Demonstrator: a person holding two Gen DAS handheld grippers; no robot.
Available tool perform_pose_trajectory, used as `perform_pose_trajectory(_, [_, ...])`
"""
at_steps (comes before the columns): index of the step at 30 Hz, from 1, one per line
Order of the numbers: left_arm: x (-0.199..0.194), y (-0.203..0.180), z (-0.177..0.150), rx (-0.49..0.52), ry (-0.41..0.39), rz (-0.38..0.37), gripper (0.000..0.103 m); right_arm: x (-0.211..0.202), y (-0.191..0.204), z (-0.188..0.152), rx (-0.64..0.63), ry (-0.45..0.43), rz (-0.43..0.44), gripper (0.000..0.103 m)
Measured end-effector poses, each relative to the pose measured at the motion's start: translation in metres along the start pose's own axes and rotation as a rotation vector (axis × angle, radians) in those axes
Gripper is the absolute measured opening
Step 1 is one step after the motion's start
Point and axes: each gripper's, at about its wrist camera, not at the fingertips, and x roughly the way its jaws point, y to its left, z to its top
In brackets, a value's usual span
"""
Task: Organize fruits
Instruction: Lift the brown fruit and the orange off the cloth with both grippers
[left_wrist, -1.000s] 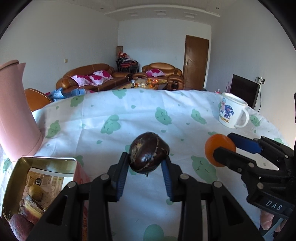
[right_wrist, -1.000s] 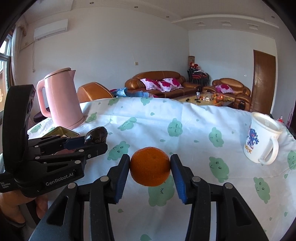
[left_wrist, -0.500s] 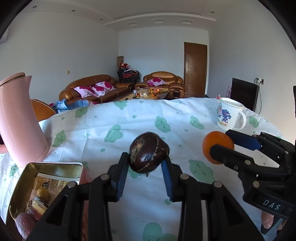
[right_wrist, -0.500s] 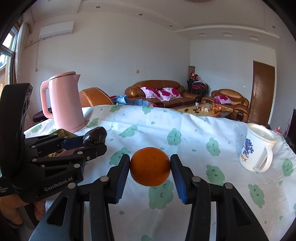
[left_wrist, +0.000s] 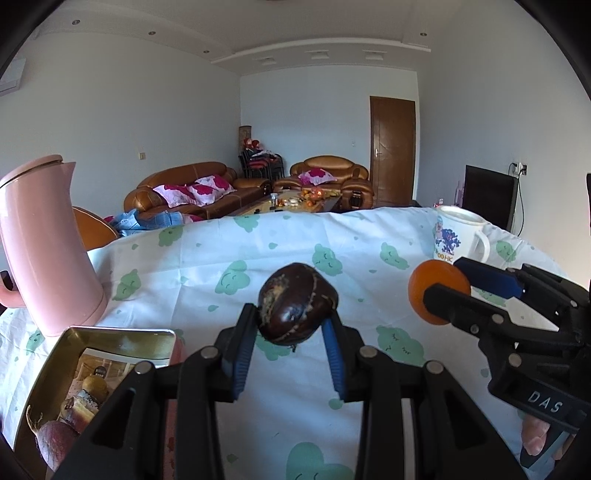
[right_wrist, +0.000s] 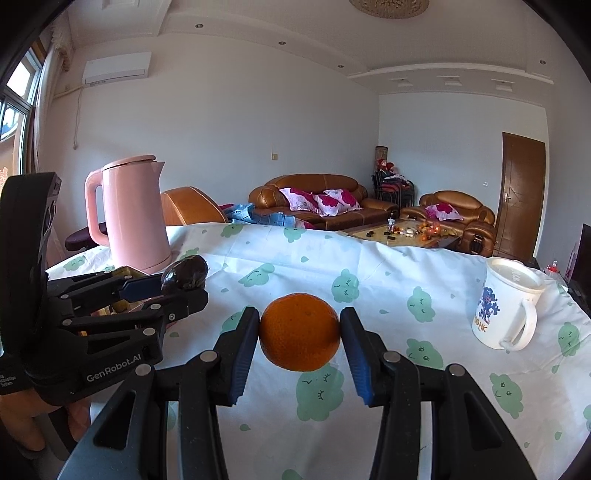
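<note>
My left gripper is shut on a dark purple-brown fruit, held above the tablecloth. In the right wrist view that same gripper and dark fruit appear at the left. My right gripper is shut on an orange, also held above the table. The orange shows at the right of the left wrist view, with the right gripper around it. A gold tin box lies at the lower left and holds several fruits, one of them reddish.
A pink kettle stands at the back left, just behind the tin. A white mug with a blue cartoon stands at the right. The table wears a white cloth with green shapes. A person's hand holds the left gripper.
Both cameras have tilted upward a little, so the table sits lower in the views. Both fruits stay gripped as before.
</note>
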Motion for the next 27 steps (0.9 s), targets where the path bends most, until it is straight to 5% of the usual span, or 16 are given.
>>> perform_pose_trajectory(27, [-0.021, 0.001, -0.003, -0.015, -0.076, 0.009, 0.037, -0.023, 0.005, -0.003, -0.006, -0.086, -0.018, 0.048])
